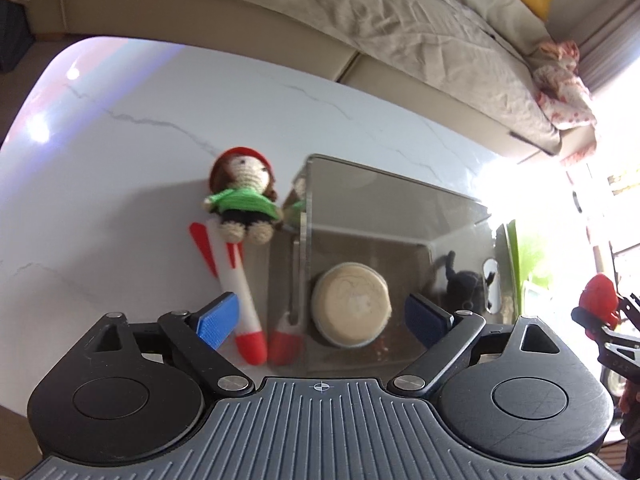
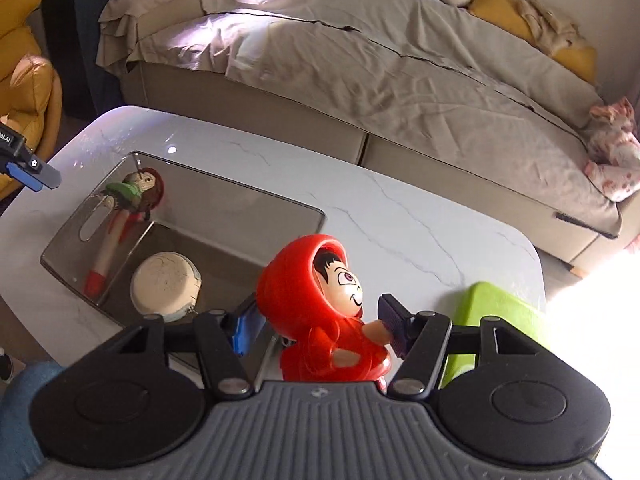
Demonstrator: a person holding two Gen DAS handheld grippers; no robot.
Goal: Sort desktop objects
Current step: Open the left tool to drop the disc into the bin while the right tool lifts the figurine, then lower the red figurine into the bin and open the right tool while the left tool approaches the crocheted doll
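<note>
My right gripper is shut on a red hooded toy figure and holds it above the near edge of a smoky clear box; the figure also shows in the left wrist view. A round cream case lies inside the box, and it also shows in the left wrist view. My left gripper is open and empty over the box's left wall. A crochet doll and a red-and-white rocket toy lie on the table just left of the box.
A white marble table holds everything. A green container stands at the table's right side. A dark plush toy shows through the box's right wall. A bed with beige sheets runs behind the table.
</note>
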